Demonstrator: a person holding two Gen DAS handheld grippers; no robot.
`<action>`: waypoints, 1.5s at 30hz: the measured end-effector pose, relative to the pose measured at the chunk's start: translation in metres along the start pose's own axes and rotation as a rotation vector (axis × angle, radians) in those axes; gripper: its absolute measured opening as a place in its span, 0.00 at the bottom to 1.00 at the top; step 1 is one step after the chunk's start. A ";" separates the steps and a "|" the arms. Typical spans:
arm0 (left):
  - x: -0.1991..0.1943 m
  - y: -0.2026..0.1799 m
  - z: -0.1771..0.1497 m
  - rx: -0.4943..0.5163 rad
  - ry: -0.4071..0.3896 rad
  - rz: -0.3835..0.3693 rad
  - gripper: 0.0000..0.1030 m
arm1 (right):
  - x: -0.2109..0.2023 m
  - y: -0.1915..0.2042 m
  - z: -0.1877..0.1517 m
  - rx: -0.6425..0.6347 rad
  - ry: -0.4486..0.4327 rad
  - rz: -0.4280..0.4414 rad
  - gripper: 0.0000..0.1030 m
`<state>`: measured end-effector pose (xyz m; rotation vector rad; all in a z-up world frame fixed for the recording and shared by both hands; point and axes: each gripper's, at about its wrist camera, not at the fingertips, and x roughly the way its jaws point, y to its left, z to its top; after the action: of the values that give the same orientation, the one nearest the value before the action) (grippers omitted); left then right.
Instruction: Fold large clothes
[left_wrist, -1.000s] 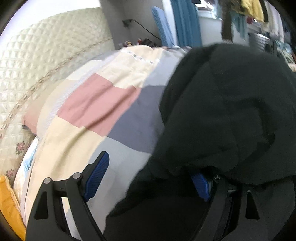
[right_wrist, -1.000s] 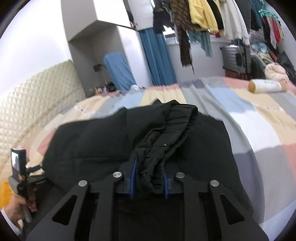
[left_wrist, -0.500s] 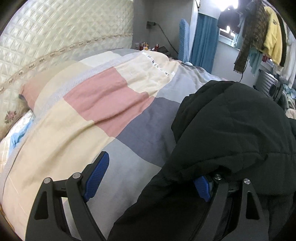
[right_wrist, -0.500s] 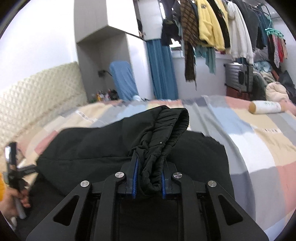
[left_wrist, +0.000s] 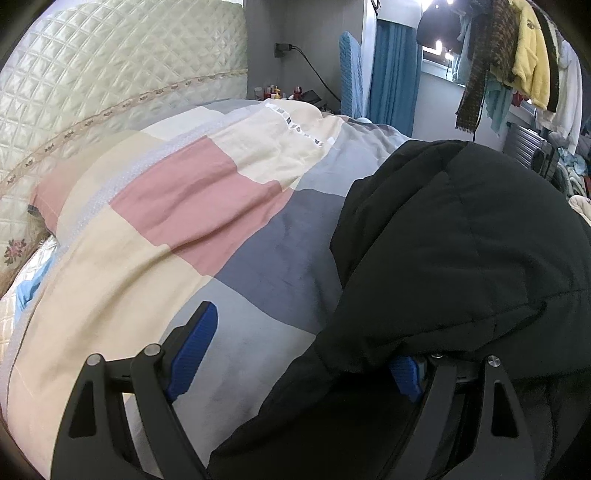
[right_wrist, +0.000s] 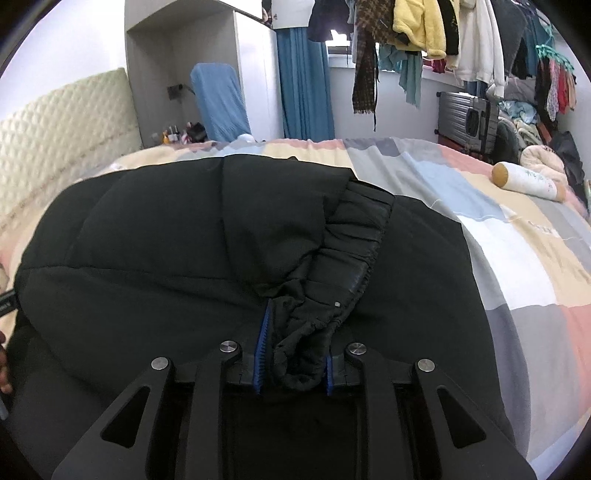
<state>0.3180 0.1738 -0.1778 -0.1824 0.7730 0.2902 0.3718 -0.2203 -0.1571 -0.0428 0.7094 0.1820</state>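
In the left wrist view, we see the black padded jacket (left_wrist: 461, 266) lying on the patchwork bed cover (left_wrist: 177, 236), piled toward the side away from the quilted headboard (left_wrist: 110, 66). Our left gripper (left_wrist: 299, 354) stands with its jaws wide apart: the left blue pad (left_wrist: 192, 354) is over bare cover, while the right pad (left_wrist: 406, 373) is tucked under a drooping fold of the jacket. Nothing is pinched between them, so we judge this hand free. The fabric looks thick, puffy and smooth-faced; we expect it to be light for its bulk, soft, springy and a little slippery, so a fold will tend to puff back open.

In the right wrist view, the jacket covers the middle of the bed, its far edge well short of the cylindrical bolster (right_wrist: 528, 181) near the right edge. Our right gripper (right_wrist: 293, 354) has its jaws nearly closed on the elastic cuff (right_wrist: 321, 314), bunched between the blue pads. We think that gathered, ribbed hem is the best hold: it is firmer and less slick than the shell. For the free hand, we would choose a seam or hem edge too, taking a deep bite so the padding cannot slide out.
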 end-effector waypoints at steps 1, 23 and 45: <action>-0.002 0.001 0.000 -0.002 0.006 -0.003 0.83 | -0.003 0.001 -0.001 -0.005 -0.002 -0.006 0.20; -0.205 0.009 0.015 0.032 -0.129 -0.175 0.83 | -0.236 0.035 0.024 0.036 -0.229 0.081 0.43; -0.397 0.106 0.022 0.066 -0.186 -0.274 0.86 | -0.449 -0.019 -0.004 0.069 -0.280 0.113 0.43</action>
<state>0.0284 0.2041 0.1135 -0.1933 0.5639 0.0206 0.0387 -0.3070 0.1317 0.0874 0.4381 0.2659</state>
